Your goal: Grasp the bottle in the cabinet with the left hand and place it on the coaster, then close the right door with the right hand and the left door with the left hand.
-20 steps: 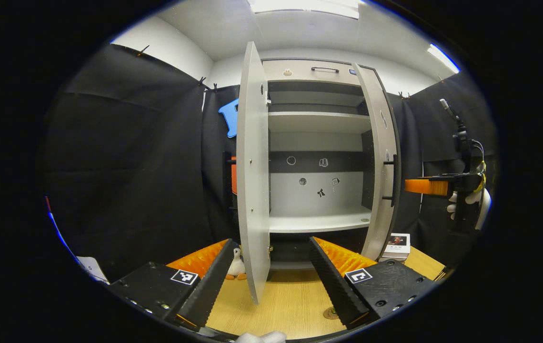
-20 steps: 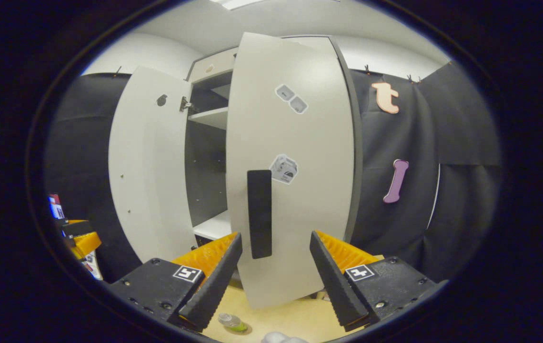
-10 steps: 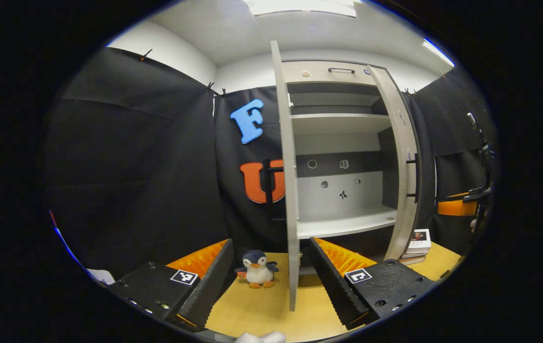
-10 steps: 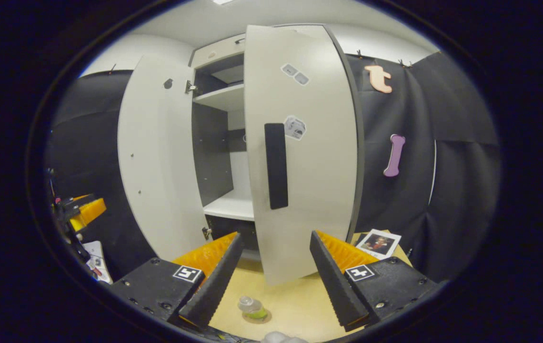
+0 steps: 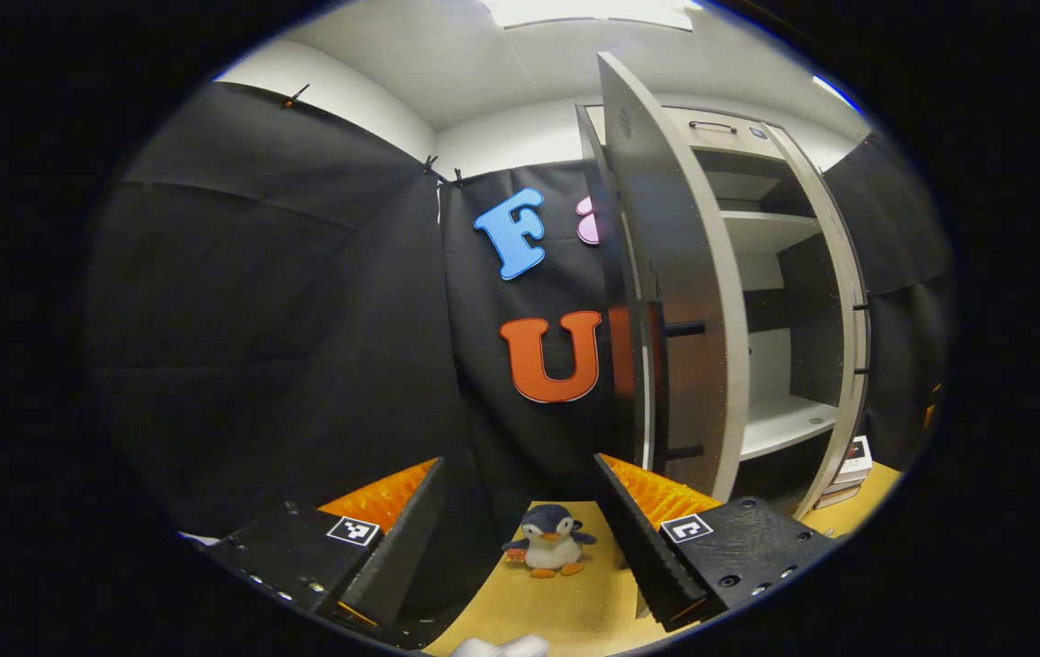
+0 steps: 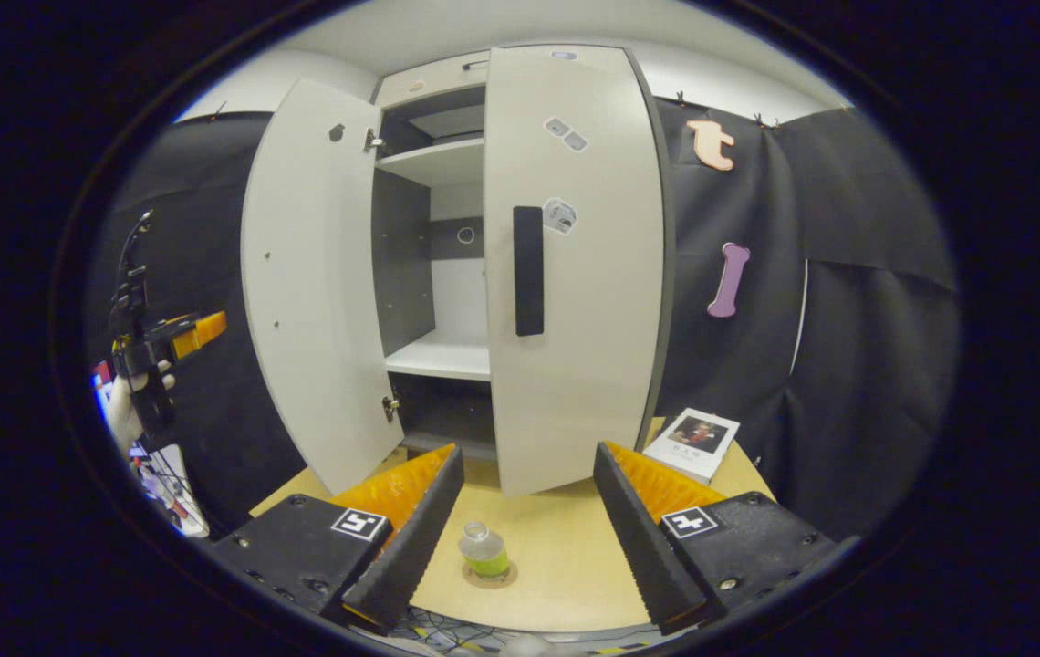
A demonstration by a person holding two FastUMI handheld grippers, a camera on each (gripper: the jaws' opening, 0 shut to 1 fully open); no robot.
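Note:
In the right gripper view a small clear bottle (image 6: 483,550) with green liquid stands upright on a round coaster (image 6: 490,575) on the wooden table. My right gripper (image 6: 527,452) is open above it, back from the cabinet. The right door (image 6: 584,292) with its dark handle (image 6: 528,271) is almost flush with the cabinet front. The left door (image 6: 315,274) stands wide open. A hand holds my left gripper (image 6: 187,330) far left, outside that door. In the left gripper view my left gripper (image 5: 518,467) is open, facing the left door's (image 5: 680,301) outer face and handle.
A toy penguin (image 5: 546,552) sits on the table between the left gripper's fingers. A stack of books (image 6: 693,441) lies at the cabinet's right foot, also seen as books (image 5: 848,461). The cabinet's white shelf (image 6: 442,356) is bare. Black cloth walls surround the table.
The right door has swung from partly open to nearly shut, and my right gripper has drawn back from it. My left gripper has moved left, round to the left door's outer side.

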